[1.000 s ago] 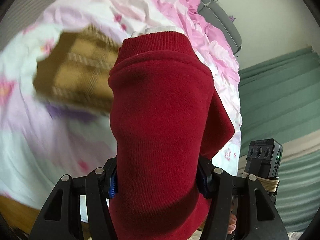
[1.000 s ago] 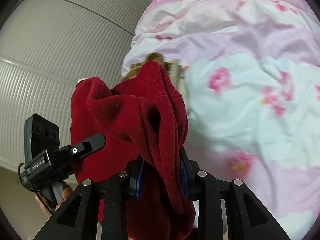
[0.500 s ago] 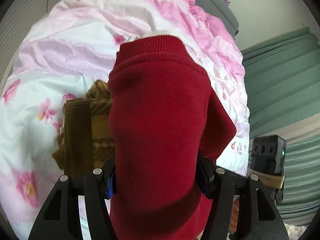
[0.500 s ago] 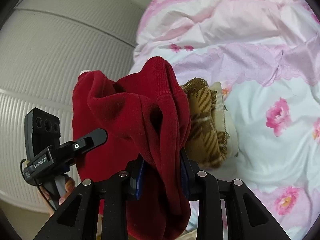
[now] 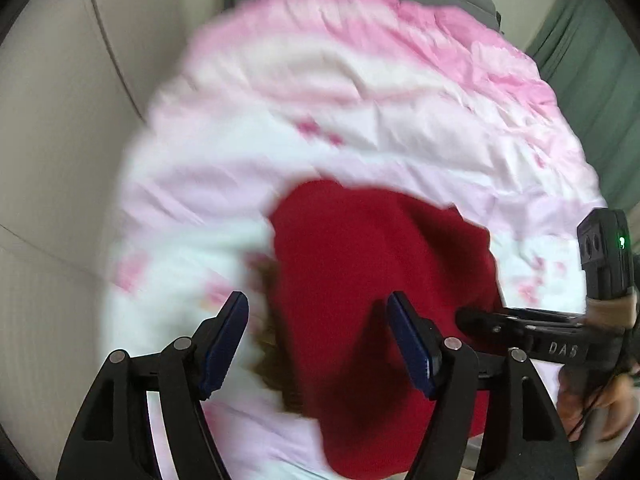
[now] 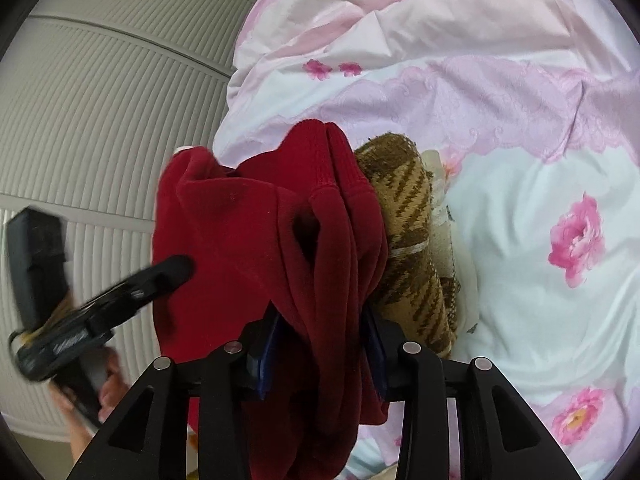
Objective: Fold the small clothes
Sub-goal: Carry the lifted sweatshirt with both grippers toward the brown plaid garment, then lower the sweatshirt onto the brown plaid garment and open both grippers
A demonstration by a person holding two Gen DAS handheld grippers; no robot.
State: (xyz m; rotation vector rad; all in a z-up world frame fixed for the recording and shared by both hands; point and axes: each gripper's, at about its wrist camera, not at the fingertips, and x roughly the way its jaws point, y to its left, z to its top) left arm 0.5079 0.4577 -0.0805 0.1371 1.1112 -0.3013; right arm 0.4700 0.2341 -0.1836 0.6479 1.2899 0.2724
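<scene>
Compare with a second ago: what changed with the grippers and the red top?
The left gripper has just been opening and has let go of the red top; its pads now stand clear of the cloth. The top has come down toward the brown plaid garment on the floral bedding. The right gripper has eased a little but stays clamped on the top.

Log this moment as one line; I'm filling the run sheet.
left gripper: open, jaws just opened, apart from red garment | right gripper: shut on red garment | brown plaid garment: on bed
</scene>
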